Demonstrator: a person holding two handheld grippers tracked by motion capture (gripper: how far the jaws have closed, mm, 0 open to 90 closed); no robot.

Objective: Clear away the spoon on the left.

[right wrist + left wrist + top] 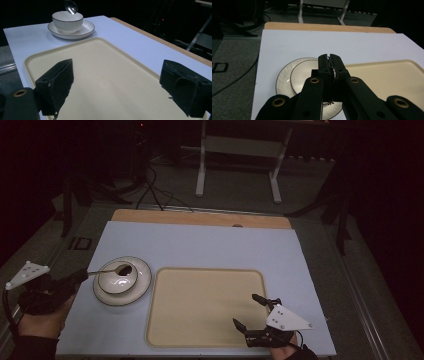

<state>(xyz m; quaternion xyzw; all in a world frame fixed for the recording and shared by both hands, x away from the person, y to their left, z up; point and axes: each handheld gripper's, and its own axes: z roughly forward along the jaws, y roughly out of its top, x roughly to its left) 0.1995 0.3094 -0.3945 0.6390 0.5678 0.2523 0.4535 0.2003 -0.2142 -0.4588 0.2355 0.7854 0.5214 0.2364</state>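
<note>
Our left gripper (82, 274) pinches the thin, slippery spoon (112, 269) by its handle over the bowl (117, 279), while our right gripper (250, 312) hangs spread above the tray (200, 285).

Both the left gripper (80, 276) and the right gripper (247, 311) are matte black with two blocky jaws, brass-ringed pivot holes along the linkage arms, a black cable trailing behind, and a pale grey three-cornered plate with small dark screw dots on top; dark sleeves cover the wrists.
</note>
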